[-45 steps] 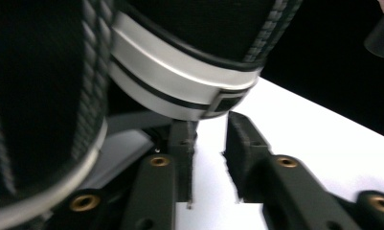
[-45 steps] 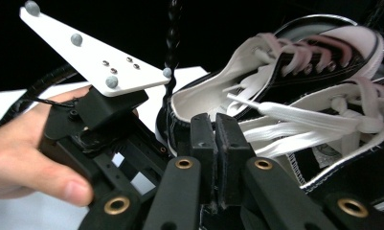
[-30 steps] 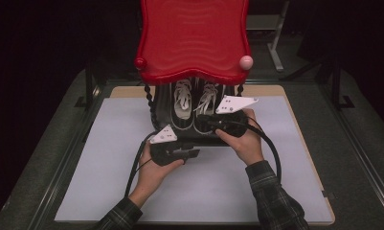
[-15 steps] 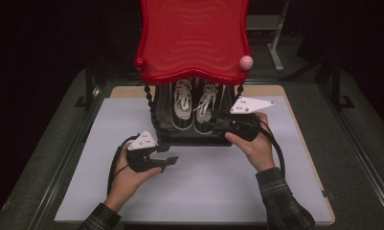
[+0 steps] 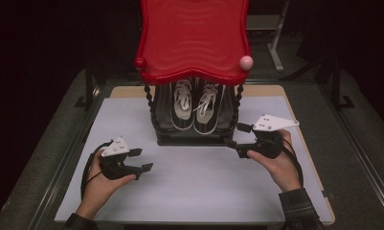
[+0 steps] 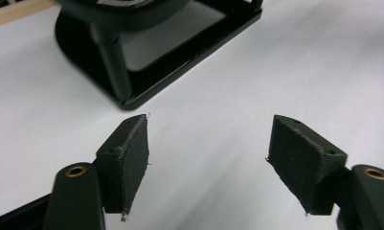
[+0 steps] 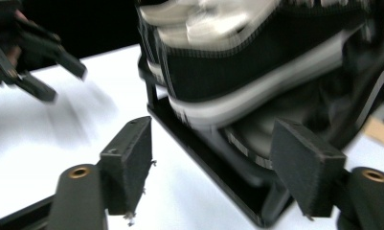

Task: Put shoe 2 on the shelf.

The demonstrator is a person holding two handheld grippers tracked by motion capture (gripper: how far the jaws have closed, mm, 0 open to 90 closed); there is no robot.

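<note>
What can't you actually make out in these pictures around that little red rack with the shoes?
- High view: the red top hides the heels of the shoes and the rack's back.
- Right gripper view: the shoes are motion-blurred and cut off by the top edge.
- Left gripper view: the rack's black base is cut off by the top edge.

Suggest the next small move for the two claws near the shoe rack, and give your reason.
Probably draw both claws further back from the rack. The pair of shoes already sits on its lower shelf, and the left claw and right claw, whose jaws have just been opening, are open and hold nothing.
</note>
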